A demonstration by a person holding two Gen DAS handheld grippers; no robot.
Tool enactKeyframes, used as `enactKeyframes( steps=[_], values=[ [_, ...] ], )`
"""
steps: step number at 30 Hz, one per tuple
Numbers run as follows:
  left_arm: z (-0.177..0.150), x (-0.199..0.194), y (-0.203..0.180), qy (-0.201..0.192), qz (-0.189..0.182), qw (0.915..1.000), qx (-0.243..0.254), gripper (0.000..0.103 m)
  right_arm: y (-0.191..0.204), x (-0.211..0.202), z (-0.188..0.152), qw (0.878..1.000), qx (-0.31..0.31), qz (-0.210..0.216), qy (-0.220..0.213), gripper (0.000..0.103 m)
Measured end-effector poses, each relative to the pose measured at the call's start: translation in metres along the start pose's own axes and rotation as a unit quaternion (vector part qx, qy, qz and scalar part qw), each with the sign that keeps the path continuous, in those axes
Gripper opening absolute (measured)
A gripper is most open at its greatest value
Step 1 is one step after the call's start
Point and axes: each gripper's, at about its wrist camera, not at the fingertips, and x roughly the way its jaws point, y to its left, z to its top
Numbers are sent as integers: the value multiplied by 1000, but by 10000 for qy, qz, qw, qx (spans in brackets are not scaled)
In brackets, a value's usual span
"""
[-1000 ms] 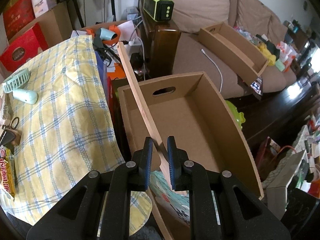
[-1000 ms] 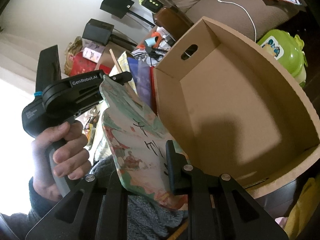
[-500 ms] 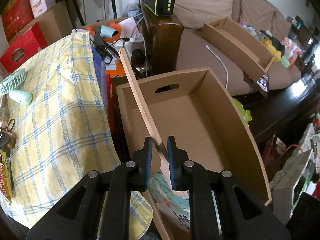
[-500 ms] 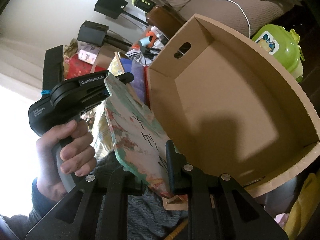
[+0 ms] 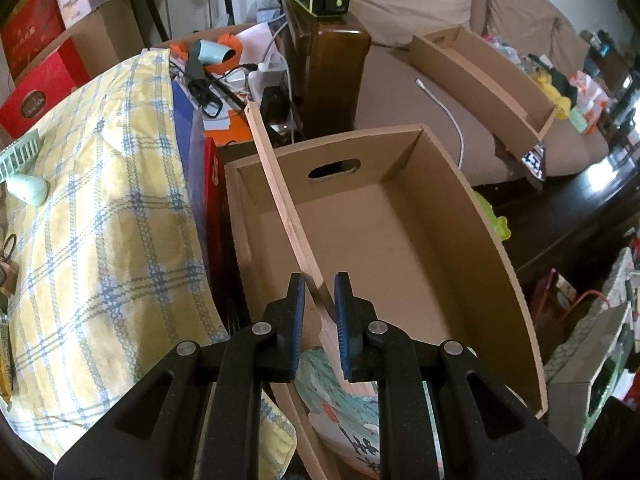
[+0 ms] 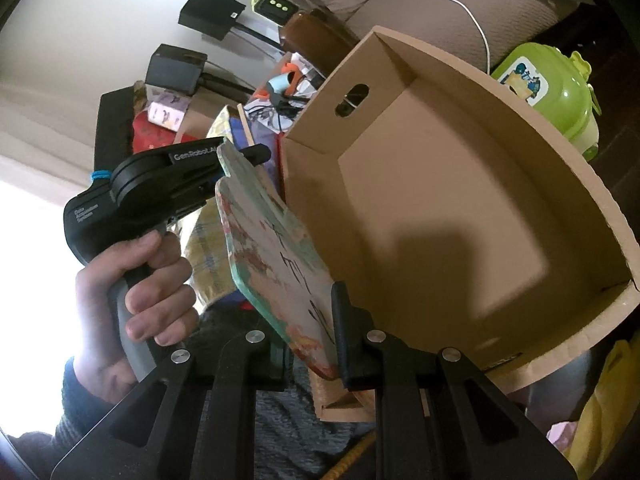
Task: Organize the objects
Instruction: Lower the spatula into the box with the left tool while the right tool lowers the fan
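Observation:
A flat hand fan has a long wooden handle (image 5: 276, 184) and a painted paddle (image 6: 276, 264). My left gripper (image 5: 320, 312) is shut on the handle where it meets the paddle. My right gripper (image 6: 308, 332) is shut on the paddle's lower edge. The left gripper also shows in the right wrist view (image 6: 236, 152), held by a hand. An empty open cardboard box (image 5: 500, 264) with a handle slot stands just right of the fan; it also shows in the right wrist view (image 6: 440, 208). The handle leans over the box's left wall.
A yellow plaid cloth (image 5: 108, 216) covers the surface at left, with a mint handheld fan (image 5: 24, 184) on it. A brown sofa (image 5: 400, 112) carries a second cardboard tray (image 5: 480, 80) and a white cable. A green lidded container (image 6: 548, 92) sits beyond the box.
Both grippers have kept their hold on the fan and carried it a little closer to the box. The handle now reaches further over the box's left wall.

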Motion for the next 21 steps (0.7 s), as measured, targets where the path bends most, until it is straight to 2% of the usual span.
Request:
enactKeyframes(
  steps=[17, 21],
  values=[
    [0, 23, -9, 142, 98, 9999, 3, 14, -10, 3, 2, 9997, 116, -195, -2, 17],
    [0, 28, -11, 175, 120, 9998, -2, 13, -13, 3, 2, 9995, 178, -242, -2, 20]
  ],
)
